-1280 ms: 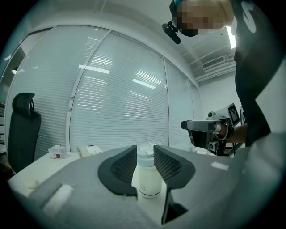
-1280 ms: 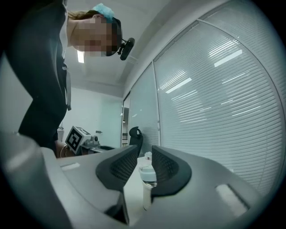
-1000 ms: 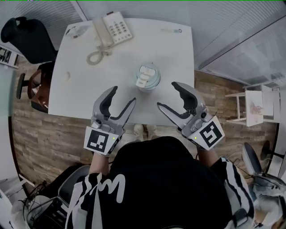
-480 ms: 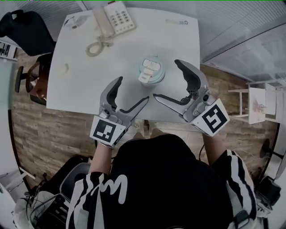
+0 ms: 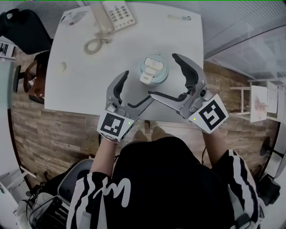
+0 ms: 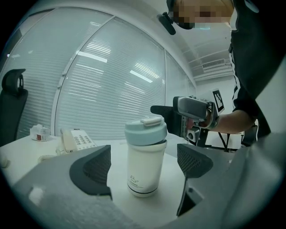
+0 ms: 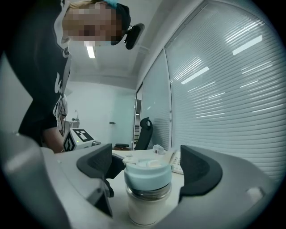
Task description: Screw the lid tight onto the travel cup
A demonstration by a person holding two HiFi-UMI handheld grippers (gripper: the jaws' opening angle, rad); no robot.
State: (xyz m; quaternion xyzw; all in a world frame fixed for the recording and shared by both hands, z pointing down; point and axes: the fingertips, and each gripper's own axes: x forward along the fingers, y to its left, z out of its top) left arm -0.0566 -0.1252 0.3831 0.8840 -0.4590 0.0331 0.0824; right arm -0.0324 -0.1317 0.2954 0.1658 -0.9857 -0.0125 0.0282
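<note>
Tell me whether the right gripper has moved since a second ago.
Yes: the right gripper has advanced from the table edge to flank the travel cup, jaws just opening, lid between them untouched.

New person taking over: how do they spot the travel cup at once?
On the white table, look near the edge closest to the person, away from the desk phone. The cup stands upright: white body, pale blue lid, the only upright container there.
</note>
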